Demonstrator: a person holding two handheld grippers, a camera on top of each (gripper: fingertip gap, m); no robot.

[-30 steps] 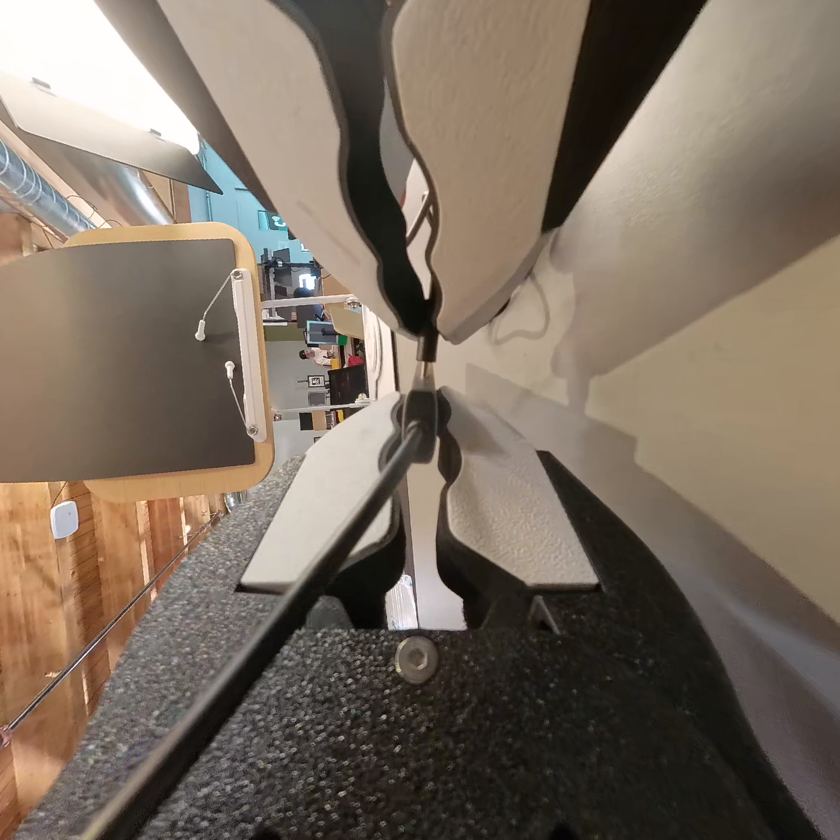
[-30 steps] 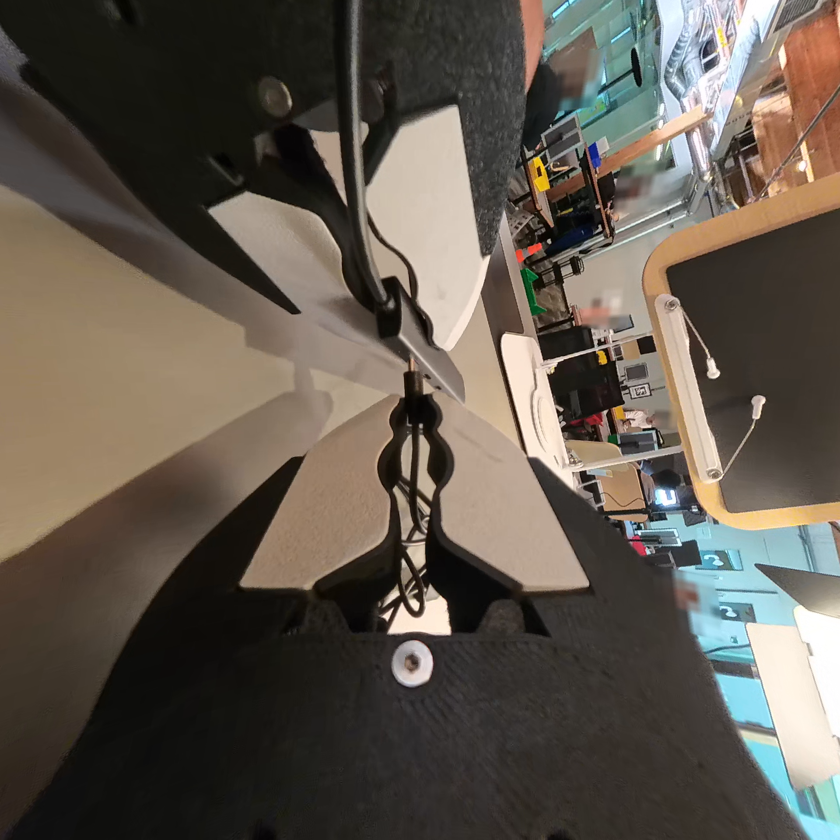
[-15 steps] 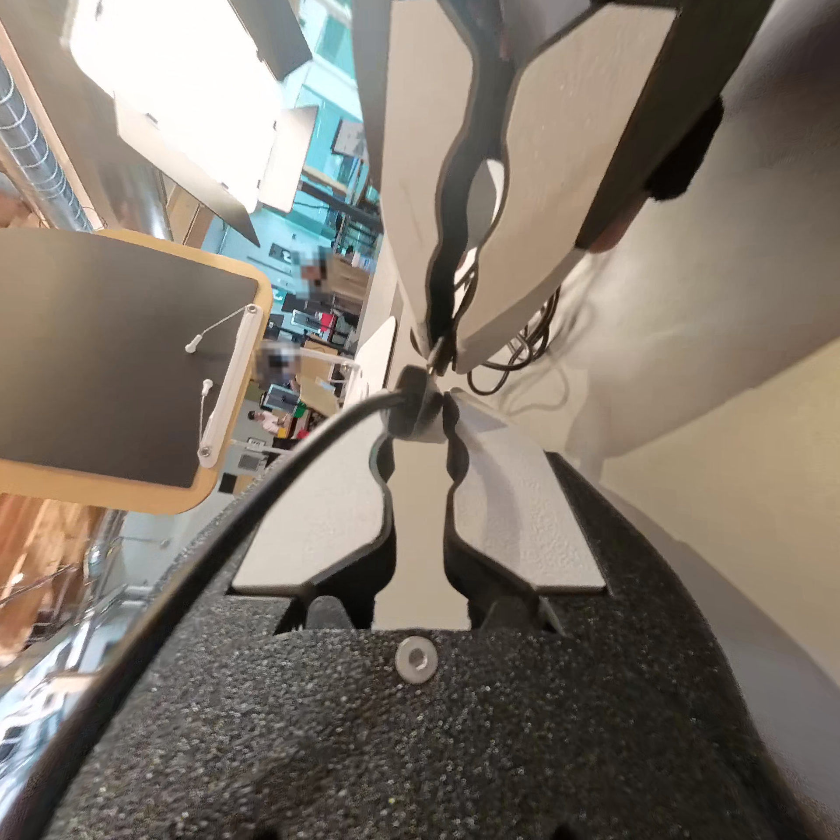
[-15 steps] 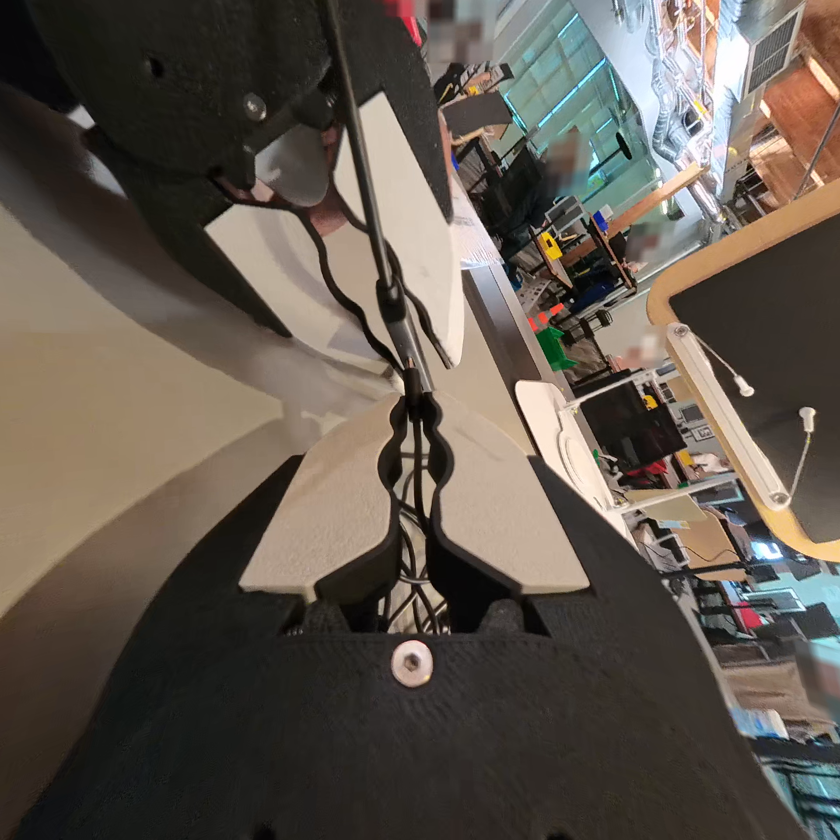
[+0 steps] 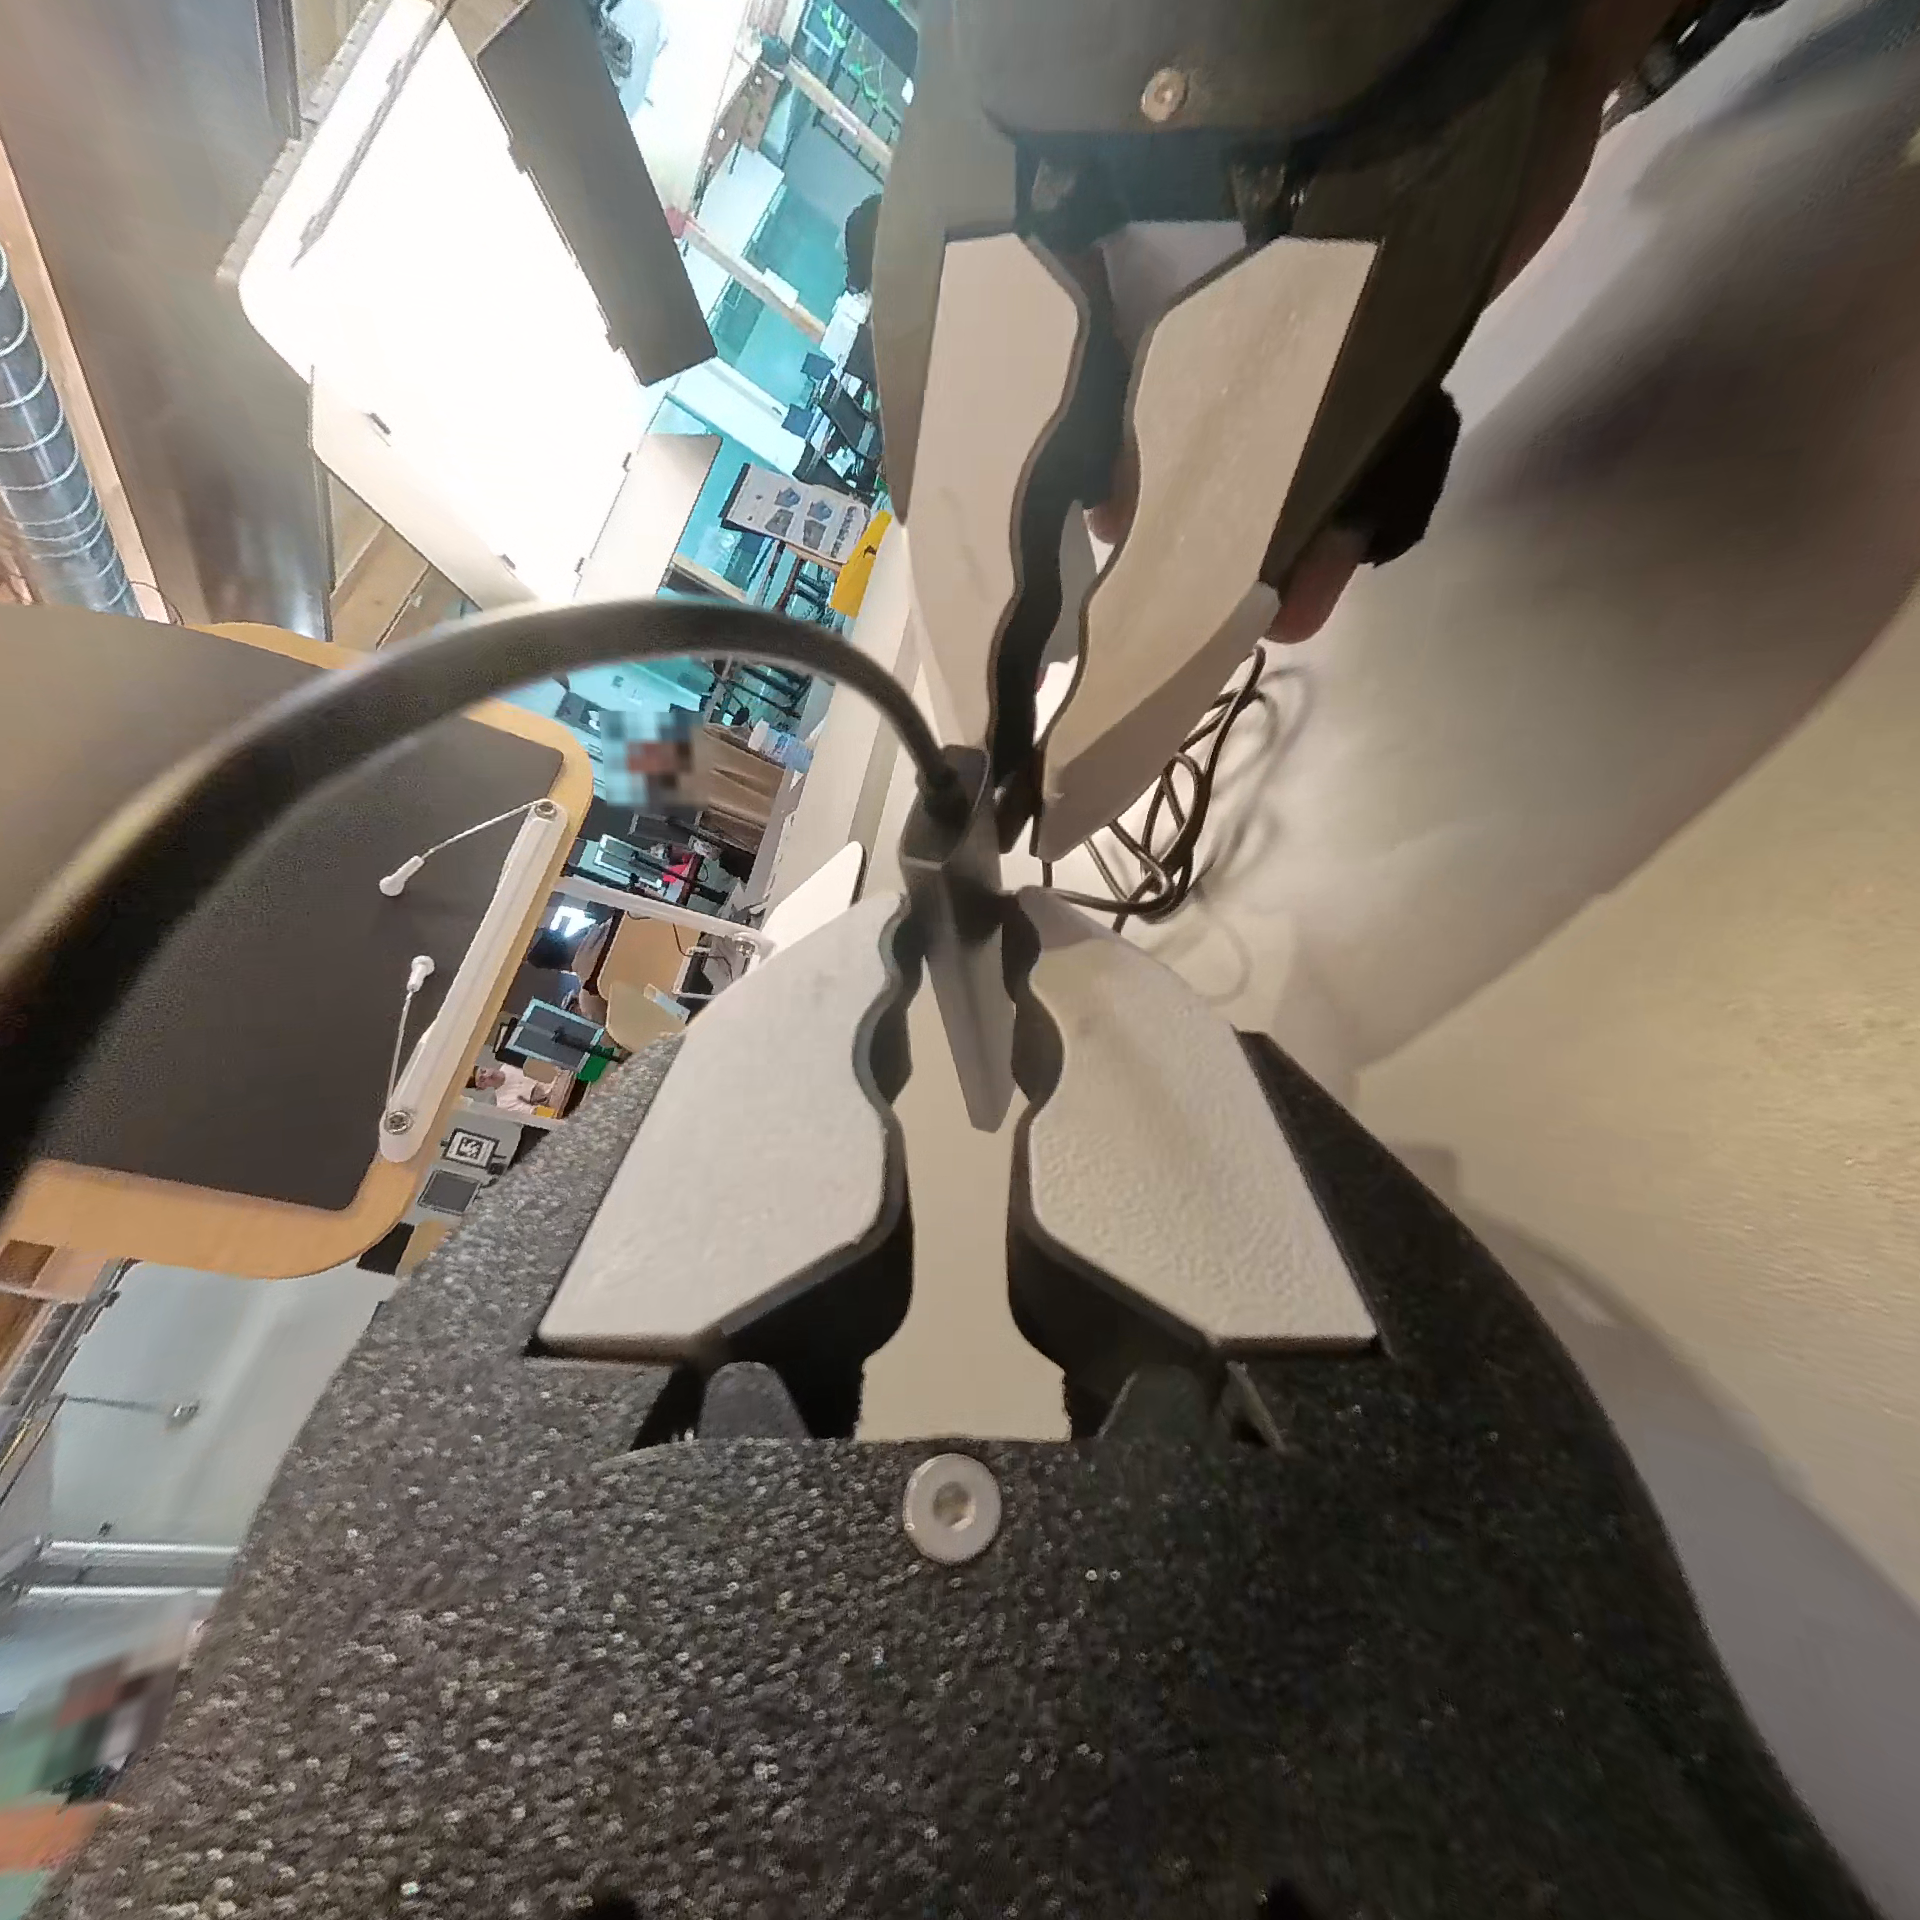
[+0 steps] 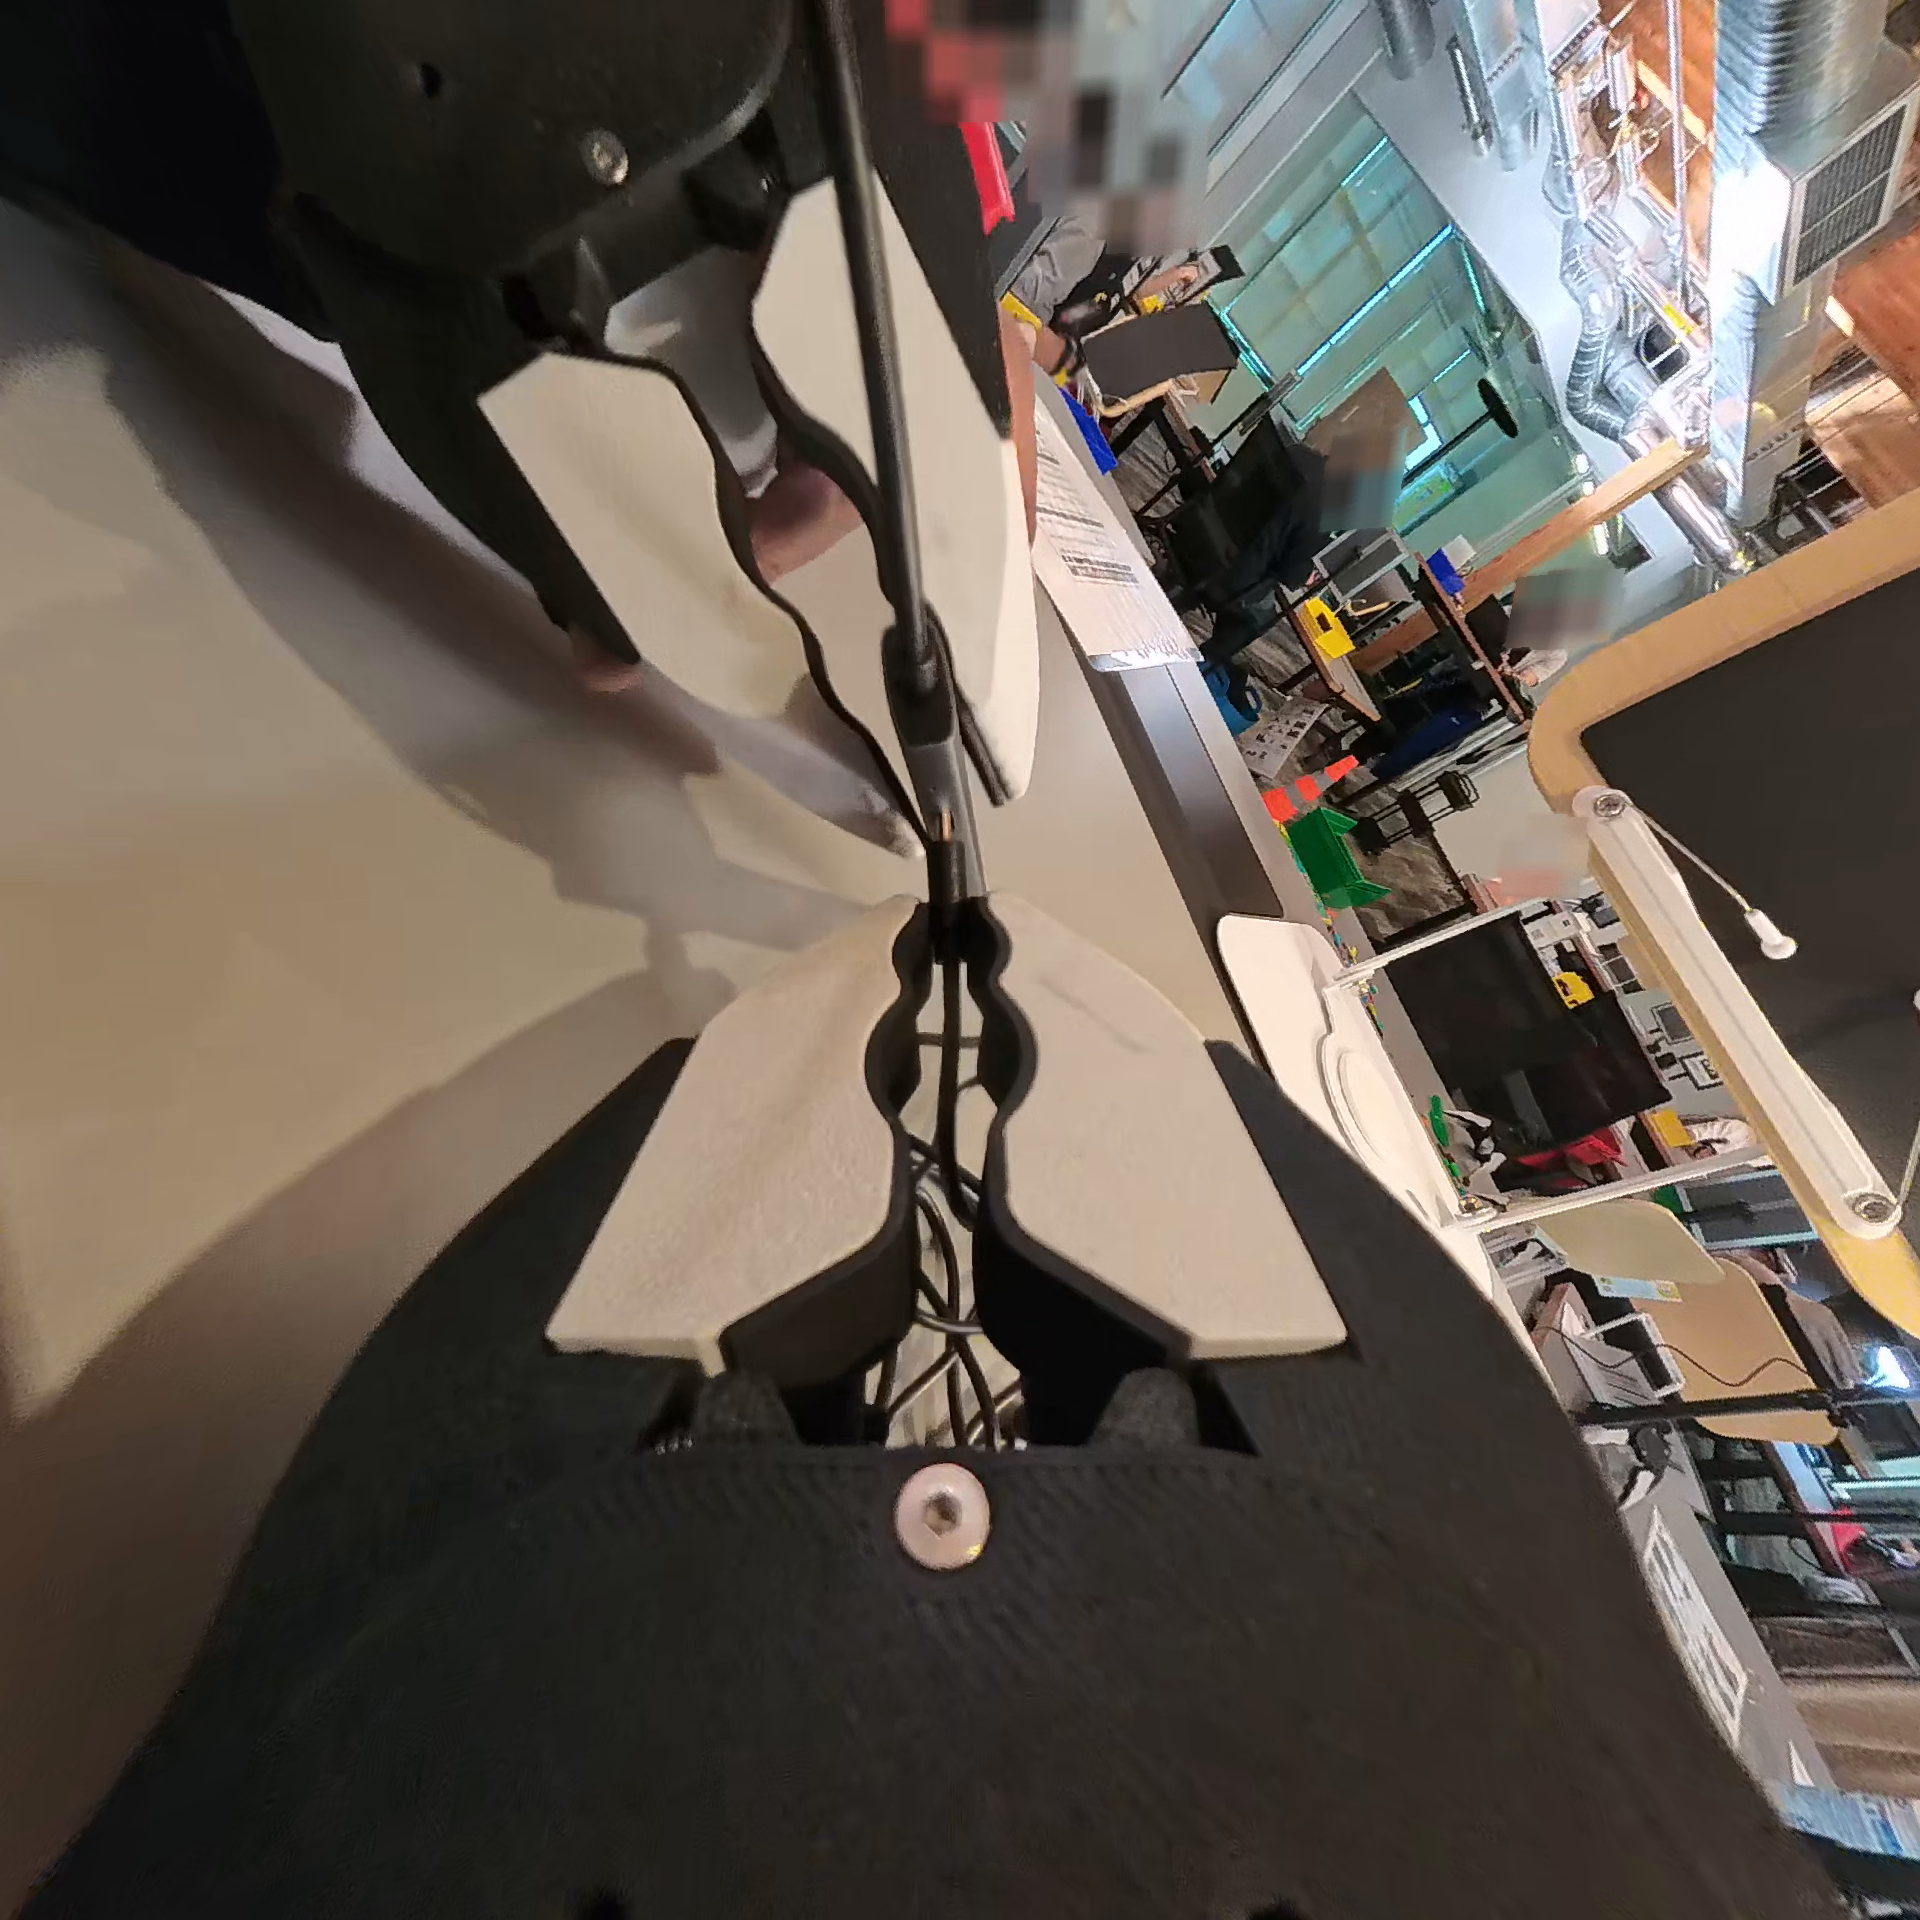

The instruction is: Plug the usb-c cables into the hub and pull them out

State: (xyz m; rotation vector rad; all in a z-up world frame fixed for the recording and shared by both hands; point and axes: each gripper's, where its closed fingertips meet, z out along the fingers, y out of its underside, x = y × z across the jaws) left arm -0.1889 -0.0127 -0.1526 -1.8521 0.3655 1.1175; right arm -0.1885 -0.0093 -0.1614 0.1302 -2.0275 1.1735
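Hub [image 5: 961, 977] is held clenched in left tool [image 5: 961, 925], plug [image 6: 948, 868] of cable [image 6: 940, 1049] is gripped by right tool [image 6: 951, 920], both above table [image 5: 1662, 935]; since a second ago the plug's bare tip has been brought nearer the hub, so insertion is judged imminent.

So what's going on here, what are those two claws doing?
A person is working two hand-held claws above a pale table. The left claw is shut on a small grey hub, whose own thick black lead arcs away to the side. The right claw is shut on the plug of a thin black cable. The plug is right at the hub; the views don't show whether it is fully seated.
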